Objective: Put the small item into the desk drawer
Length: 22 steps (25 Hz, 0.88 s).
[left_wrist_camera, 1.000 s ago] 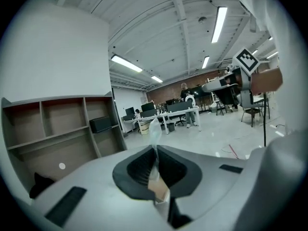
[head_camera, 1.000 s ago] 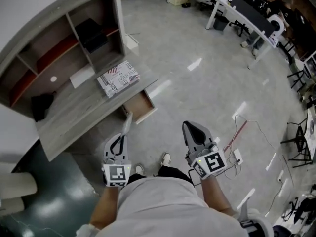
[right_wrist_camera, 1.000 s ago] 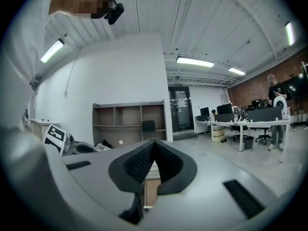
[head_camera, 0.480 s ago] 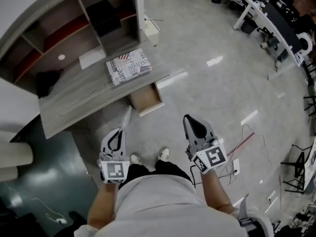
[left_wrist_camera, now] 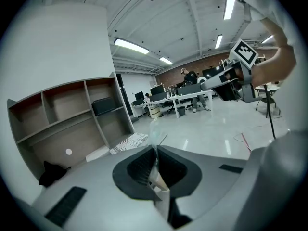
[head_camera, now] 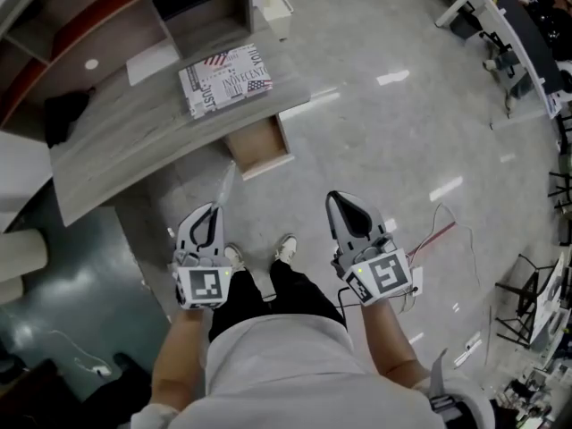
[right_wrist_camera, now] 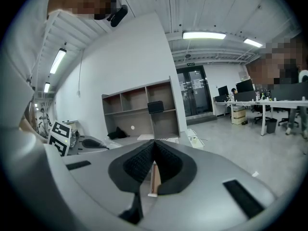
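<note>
We hold our left gripper (head_camera: 215,211) with its fingers clenched on the small item (head_camera: 227,184), a thin clear strip that sticks out past the tips toward the open desk drawer (head_camera: 260,147) without touching it. The drawer juts out below the edge of the tabletop (head_camera: 116,141), where a patterned box (head_camera: 225,79) lies. Our right gripper (head_camera: 334,199) hangs beside the left over the floor (head_camera: 384,141), fingers clenched together on nothing.
</note>
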Available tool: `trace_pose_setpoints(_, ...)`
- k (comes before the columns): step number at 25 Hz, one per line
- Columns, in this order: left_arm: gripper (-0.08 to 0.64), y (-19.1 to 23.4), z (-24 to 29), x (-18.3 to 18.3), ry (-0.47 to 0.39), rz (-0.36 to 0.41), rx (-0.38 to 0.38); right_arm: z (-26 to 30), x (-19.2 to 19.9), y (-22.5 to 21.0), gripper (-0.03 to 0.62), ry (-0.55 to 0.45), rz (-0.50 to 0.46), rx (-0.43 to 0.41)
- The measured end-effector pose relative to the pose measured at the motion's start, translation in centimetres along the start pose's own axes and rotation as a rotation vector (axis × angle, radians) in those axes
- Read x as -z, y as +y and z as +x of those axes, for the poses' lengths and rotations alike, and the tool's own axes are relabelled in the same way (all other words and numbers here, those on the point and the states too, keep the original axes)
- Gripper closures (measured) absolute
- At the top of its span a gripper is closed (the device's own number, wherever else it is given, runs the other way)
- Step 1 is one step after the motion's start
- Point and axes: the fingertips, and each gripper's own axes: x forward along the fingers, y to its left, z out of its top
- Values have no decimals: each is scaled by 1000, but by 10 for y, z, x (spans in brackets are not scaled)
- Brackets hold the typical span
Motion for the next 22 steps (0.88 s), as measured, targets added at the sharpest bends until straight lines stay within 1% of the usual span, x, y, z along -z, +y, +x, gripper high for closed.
trace_pose_setpoints(2, 538, -5, 11, 6, 16, -3, 11, 3, 7, -1, 569, 18, 0, -12)
trace_pose_setpoints(6, 538, -16, 34, 21, 57, 19, 40, 13, 20, 0, 569, 39, -6, -48)
trace_pose_setpoints(13, 538, -35, 67, 52, 139, 34, 78, 26, 43, 0, 569, 63, 24, -91)
trace_pose_setpoints(17, 538, -46, 89, 65, 174, 55, 106, 28, 59, -6, 569, 89, 43, -98)
trace_pose_setpoints(22, 538, -60, 126, 98, 232, 100, 151, 34, 85, -15, 569, 126, 61, -85)
